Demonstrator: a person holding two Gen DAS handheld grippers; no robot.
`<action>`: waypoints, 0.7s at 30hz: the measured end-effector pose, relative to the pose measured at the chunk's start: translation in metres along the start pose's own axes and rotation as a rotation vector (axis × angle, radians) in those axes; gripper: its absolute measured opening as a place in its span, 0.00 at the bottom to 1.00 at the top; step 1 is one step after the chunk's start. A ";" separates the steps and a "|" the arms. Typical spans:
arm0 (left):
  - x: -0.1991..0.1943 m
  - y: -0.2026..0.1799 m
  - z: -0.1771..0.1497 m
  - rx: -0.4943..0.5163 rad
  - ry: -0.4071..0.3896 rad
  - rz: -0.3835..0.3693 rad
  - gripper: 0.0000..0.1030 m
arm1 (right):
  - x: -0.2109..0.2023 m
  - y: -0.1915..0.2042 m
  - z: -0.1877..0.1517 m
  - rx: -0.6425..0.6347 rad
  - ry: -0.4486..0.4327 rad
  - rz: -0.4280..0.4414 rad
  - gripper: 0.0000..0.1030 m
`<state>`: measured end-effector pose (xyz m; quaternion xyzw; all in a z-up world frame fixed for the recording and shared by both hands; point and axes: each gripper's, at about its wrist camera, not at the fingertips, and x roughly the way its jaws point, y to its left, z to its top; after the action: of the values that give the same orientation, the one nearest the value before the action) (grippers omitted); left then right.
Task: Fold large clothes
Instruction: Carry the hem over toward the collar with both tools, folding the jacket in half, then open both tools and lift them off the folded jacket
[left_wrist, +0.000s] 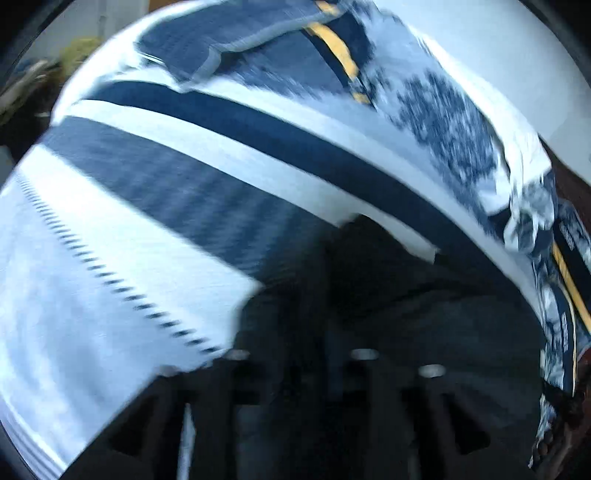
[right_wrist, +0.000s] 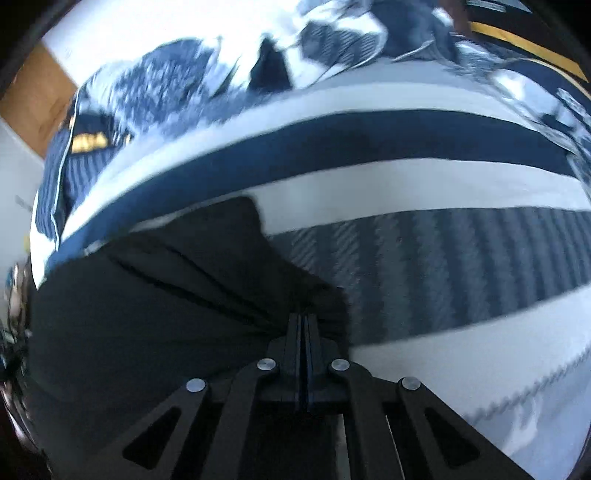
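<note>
Right tongs (right_wrist: 304, 325) pinched tight on the soft, limp black garment (right_wrist: 155, 295), near its edge; left tongs (left_wrist: 332, 354) blurred, grip unreadable. Floppy cloth: take corners.

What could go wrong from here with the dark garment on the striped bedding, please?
1. The right gripper is shut on a small bunched pinch of the dark garment; so thin a bite may slip when pulled.
2. In the blurred left view, the left gripper looks open over the garment, so one corner may drag and the fold skew.
3. The garment lies on the striped bedding; a pinch could catch the bedding too.
</note>
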<state>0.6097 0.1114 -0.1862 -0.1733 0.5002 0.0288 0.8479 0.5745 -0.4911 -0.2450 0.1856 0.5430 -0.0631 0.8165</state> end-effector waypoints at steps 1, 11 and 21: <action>-0.023 0.010 -0.009 -0.014 -0.046 0.029 0.64 | -0.015 -0.004 -0.005 0.015 -0.025 0.007 0.20; -0.125 0.053 -0.229 -0.028 -0.133 -0.025 0.71 | -0.117 -0.036 -0.239 0.132 -0.215 0.332 0.84; -0.144 0.051 -0.286 -0.042 -0.173 -0.046 0.73 | -0.102 -0.024 -0.278 0.122 -0.170 0.276 0.83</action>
<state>0.2872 0.0850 -0.2021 -0.1995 0.4204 0.0347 0.8845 0.2863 -0.4198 -0.2524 0.3015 0.4366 0.0014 0.8476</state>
